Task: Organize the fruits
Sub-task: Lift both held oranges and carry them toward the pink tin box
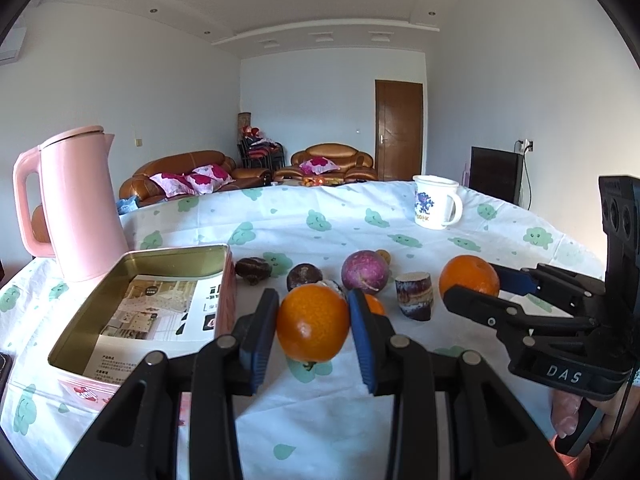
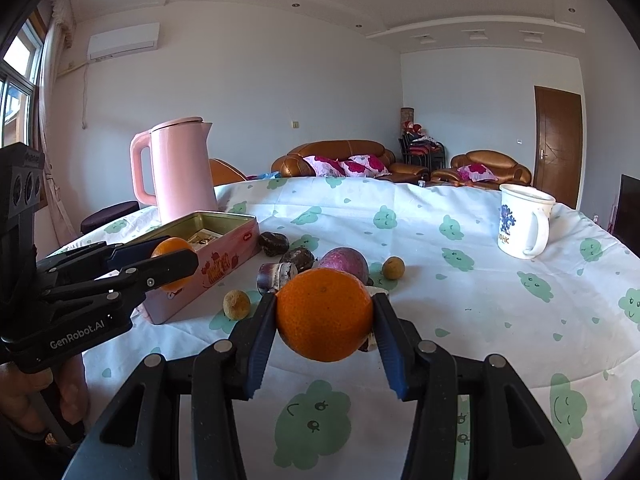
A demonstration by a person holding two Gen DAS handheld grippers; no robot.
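left wrist view: left gripper (image 1: 313, 322) clamps an orange (image 1: 313, 323).

left gripper (image 1: 313, 322): jaws closed on an orange (image 1: 313, 322), blue pads pressing both its sides, fruit held clear of the table. pointing slightly down. right gripper (image 2: 324, 318): same state, clamped on a second orange (image 2: 325, 314), pads tight on both sides, also tilted slightly down. the two grippers sit side by side, near each other, each showing in the other's camera. left hand (image 2: 28, 400) wraps the left grip handle. fingers (image 1: 566, 412) of the right hand show under its handle.
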